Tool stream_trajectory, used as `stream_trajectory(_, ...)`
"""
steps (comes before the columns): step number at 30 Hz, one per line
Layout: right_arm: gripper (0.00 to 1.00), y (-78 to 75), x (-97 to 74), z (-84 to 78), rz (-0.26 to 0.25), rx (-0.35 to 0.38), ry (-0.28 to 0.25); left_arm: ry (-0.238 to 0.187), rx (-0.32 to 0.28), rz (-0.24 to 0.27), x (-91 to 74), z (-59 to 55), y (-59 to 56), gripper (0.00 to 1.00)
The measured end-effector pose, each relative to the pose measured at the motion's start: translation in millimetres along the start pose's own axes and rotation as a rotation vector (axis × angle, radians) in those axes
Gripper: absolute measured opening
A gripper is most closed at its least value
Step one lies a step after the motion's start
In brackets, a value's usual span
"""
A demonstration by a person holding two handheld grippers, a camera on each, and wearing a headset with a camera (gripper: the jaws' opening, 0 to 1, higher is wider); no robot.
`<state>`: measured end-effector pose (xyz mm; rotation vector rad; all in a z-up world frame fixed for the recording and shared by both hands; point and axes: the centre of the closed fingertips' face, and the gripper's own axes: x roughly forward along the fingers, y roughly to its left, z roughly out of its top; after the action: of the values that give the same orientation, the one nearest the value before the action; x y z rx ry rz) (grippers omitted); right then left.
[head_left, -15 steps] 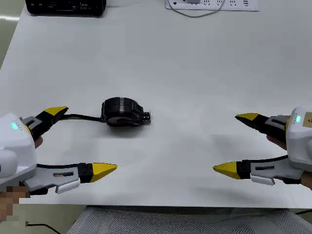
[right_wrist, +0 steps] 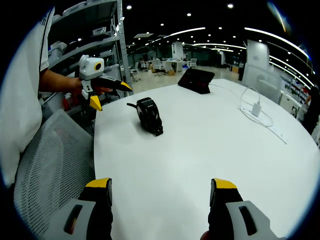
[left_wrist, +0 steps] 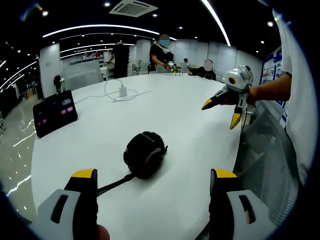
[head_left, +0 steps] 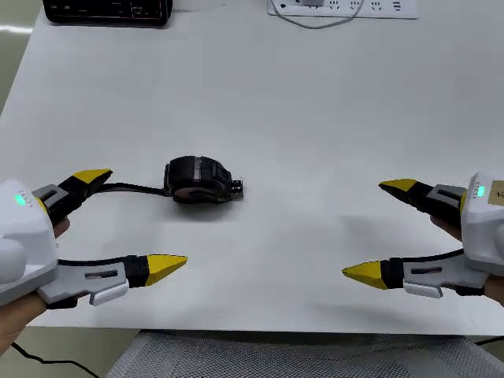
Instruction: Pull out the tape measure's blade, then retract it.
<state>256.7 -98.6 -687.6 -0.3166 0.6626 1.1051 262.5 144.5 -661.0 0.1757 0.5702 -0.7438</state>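
Left gripper (head_left: 146,216): jaws spread wide, nothing between them. It sits over the near-left part of the white table (head_left: 315,118), yellow tips pointing toward the middle.

Right gripper (head_left: 364,230): jaws also spread wide and holding nothing, over the near-right part of the table. Its tips point back toward the left one. The two grippers are well apart.

Tape measure (head_left: 198,181): black case lying on the tabletop, left of centre. It is near the left gripper and well apart from the right one. Neither gripper touches the case. A small dark tab sticks out of the case on the side facing the right gripper; no length of blade is drawn out.

Strap (head_left: 130,188): thin and black, running flat along the table from the case toward the left gripper's far jaw. Its end comes just beside that jaw; I cannot tell whether it touches.

Far edge of the table: a white power strip (head_left: 342,6) with a white cable, and a dark flat device (head_left: 106,9) at the far-left corner.

Near edge: grey mesh chair back (head_left: 276,354) below the table.

Left gripper view: several people stand beyond the far side of the table.
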Motion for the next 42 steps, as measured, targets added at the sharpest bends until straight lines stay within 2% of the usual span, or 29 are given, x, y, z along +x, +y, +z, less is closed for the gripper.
stream_trajectory(6, 0.79, -0.2, 0.1, 0.0, -0.005, 0.000, 0.001, 0.000, 0.009, 0.012, -0.6, -0.9, 1.2, 0.90)
stream_trajectory(14, 0.80, -1.0, -0.2, 0.0, -0.007, -0.006, 0.002, 0.005, 0.006, -0.004, 2.4, -0.4, -0.1, 0.90)
stream_trajectory(33, 0.79, -9.2, 11.9, 5.1, 0.017, -0.025, -0.004, 0.032, 0.050, -0.038, 22.5, -2.8, 13.1, 0.89)
stream_trajectory(42, 0.79, -15.6, 21.7, 6.7, 0.039, -0.042, -0.004, 0.052, 0.091, -0.072, 32.7, -2.1, 13.1, 0.89)
